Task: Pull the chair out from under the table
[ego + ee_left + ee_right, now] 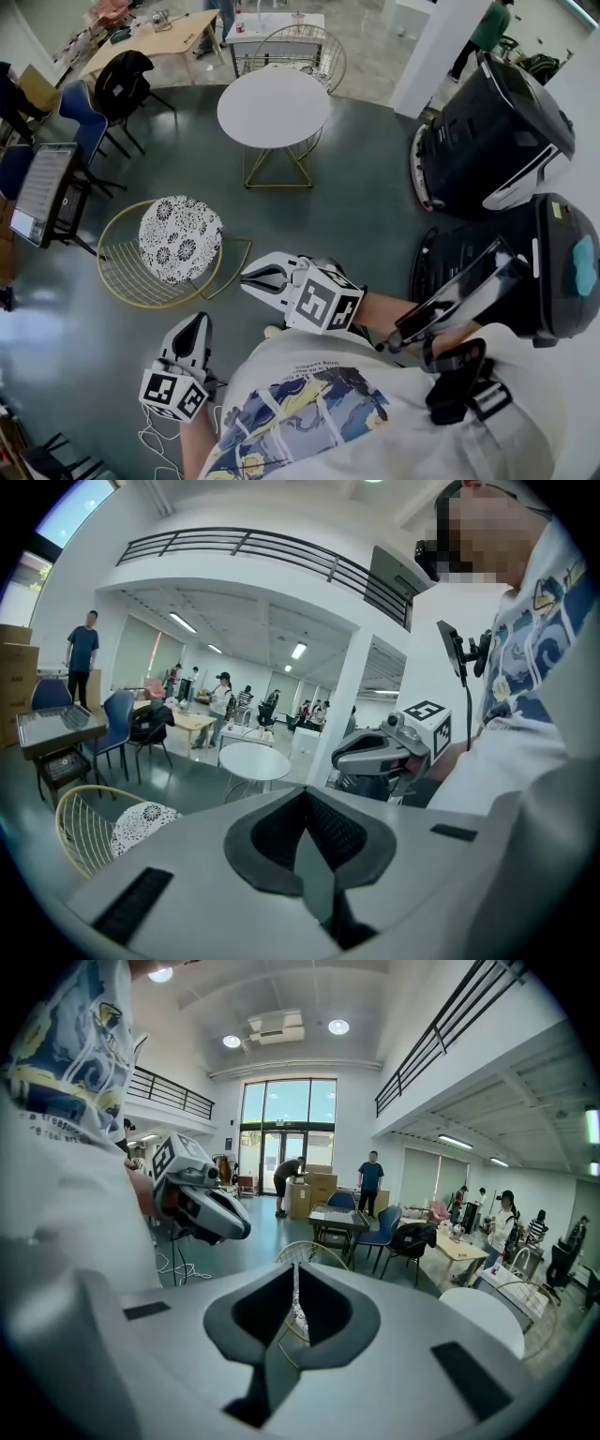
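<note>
Jaws of the left gripper [305,803] are clenched on nothing, and those of the right gripper [293,1279] are pressed together to a hairline slit, likewise empty. In the head view both grippers hang near the person's body at the lower middle of the frame, apart from any furniture. A gold wire tub chair [122,274] with a white lace-patterned round cushion [180,239] stands at the left centre of that frame, on the dark glossy floor [375,206]. It is well apart from the round white surface on gold wire legs [274,105] at the upper centre, so it is not tucked under anything. A second gold wire chair [314,45] sits just behind that surface at the top of the frame, and it looks the likelier one to need pulling, though I cannot tell for sure. Either chair should handle light and stiff, since the frame is thin metal rod with open gaps. The rods are smooth and probably slippery, so the best hold is the top hoop of the curved back, jaws closed around it beside an upright wire. The cushion looks loose and may slide if the chair tips, and the legs should glide across the floor under a low, level pull.
</note>
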Available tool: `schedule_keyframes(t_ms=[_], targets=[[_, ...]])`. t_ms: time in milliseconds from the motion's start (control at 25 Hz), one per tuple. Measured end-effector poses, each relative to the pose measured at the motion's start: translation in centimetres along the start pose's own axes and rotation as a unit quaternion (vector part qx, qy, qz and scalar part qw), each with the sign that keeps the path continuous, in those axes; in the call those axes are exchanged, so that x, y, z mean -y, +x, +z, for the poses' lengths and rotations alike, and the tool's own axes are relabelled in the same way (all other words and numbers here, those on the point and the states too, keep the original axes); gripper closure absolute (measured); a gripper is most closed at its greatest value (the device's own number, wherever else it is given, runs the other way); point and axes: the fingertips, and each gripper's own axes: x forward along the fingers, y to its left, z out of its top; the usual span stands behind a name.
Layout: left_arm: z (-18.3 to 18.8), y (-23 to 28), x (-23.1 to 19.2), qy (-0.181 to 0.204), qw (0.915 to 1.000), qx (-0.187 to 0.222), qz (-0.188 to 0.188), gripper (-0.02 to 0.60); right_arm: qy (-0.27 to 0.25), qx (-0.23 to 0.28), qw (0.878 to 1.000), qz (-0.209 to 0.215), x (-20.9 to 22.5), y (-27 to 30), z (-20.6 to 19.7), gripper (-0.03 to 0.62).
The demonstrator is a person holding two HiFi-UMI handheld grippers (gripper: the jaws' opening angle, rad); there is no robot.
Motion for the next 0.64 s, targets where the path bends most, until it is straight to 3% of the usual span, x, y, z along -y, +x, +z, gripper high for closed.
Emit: schedule_keyframes(t_ms=[640], targets=[[-2.1,-1.8,-1.1,-0.008,0.9999,-0.003,-0.008,0.572,-0.011,-0.005,1.0,-0.006,-2.1,1.1,0.9,0.57]])
